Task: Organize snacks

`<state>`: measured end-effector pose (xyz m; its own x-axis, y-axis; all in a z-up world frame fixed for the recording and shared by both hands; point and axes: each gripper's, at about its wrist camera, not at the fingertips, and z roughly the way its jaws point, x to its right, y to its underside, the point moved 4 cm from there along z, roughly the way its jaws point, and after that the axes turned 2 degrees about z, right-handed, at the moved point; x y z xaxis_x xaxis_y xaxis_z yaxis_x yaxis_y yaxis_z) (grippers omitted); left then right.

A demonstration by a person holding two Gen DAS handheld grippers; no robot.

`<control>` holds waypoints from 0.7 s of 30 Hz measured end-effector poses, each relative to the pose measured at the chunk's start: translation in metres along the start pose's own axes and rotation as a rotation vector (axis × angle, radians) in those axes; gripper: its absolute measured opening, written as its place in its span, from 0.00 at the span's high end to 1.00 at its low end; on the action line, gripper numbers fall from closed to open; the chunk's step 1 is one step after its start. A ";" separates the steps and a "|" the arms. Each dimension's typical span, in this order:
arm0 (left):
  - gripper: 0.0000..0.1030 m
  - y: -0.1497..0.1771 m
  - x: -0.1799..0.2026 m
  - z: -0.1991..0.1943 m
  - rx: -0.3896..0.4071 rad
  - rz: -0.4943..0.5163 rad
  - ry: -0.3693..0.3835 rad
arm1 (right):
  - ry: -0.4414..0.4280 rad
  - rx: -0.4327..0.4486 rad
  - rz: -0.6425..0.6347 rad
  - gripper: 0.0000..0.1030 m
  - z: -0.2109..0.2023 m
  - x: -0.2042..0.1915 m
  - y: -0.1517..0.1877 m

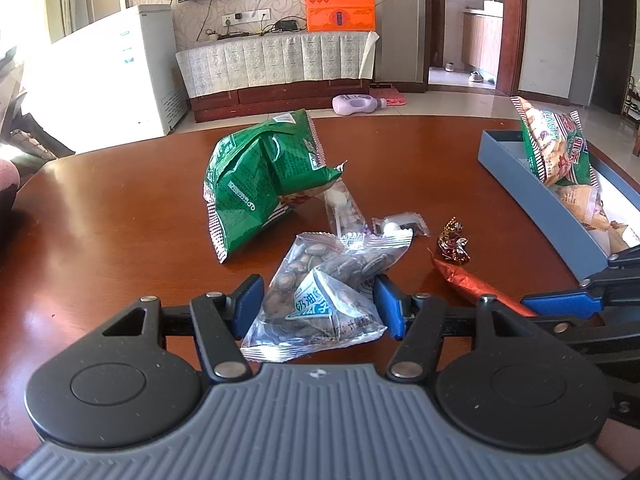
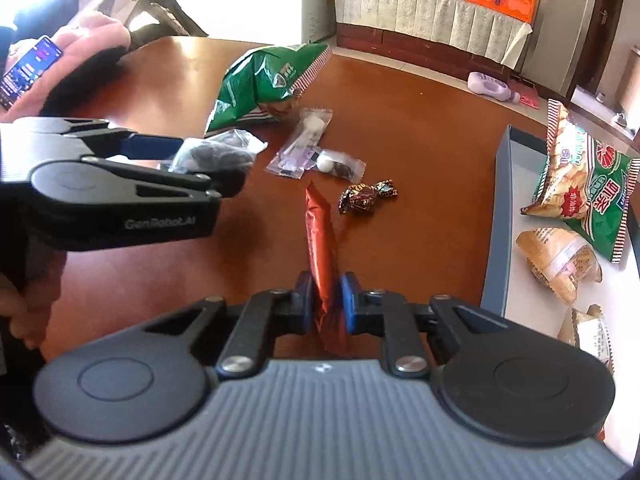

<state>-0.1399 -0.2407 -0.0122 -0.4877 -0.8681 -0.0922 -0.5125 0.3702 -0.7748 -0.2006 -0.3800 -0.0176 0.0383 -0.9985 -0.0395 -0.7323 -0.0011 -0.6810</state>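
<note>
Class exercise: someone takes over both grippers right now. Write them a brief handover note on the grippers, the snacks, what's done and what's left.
Left gripper: closed on the clear seed packet.
Right gripper: shut on the red stick packet.
Blue tray, to the right: already holds a green chip bag and some smaller packets.
Still loose on the table: the big green bag, two small clear packets, foil candies.
Next, probably: drop both held packets in the tray, then collect the rest.

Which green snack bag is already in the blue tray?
The green-and-white bag showing its front, leaning in the blue tray; the other green bag sits crumpled on the table.
</note>
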 end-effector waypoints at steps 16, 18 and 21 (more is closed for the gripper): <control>0.35 -0.008 0.022 -0.003 0.018 0.009 0.010 | -0.009 0.064 0.108 0.68 -0.017 0.019 0.002; 0.35 -0.007 0.019 -0.003 0.019 0.015 0.005 | -0.006 0.066 0.098 0.38 -0.007 0.012 -0.002; 0.35 -0.005 0.010 -0.001 0.008 0.006 -0.002 | 0.010 0.008 0.062 0.37 0.013 0.003 -0.004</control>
<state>-0.1427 -0.2509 -0.0092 -0.4896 -0.8664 -0.0978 -0.5038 0.3727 -0.7793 -0.1885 -0.3826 -0.0246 -0.0137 -0.9972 -0.0742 -0.7278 0.0608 -0.6831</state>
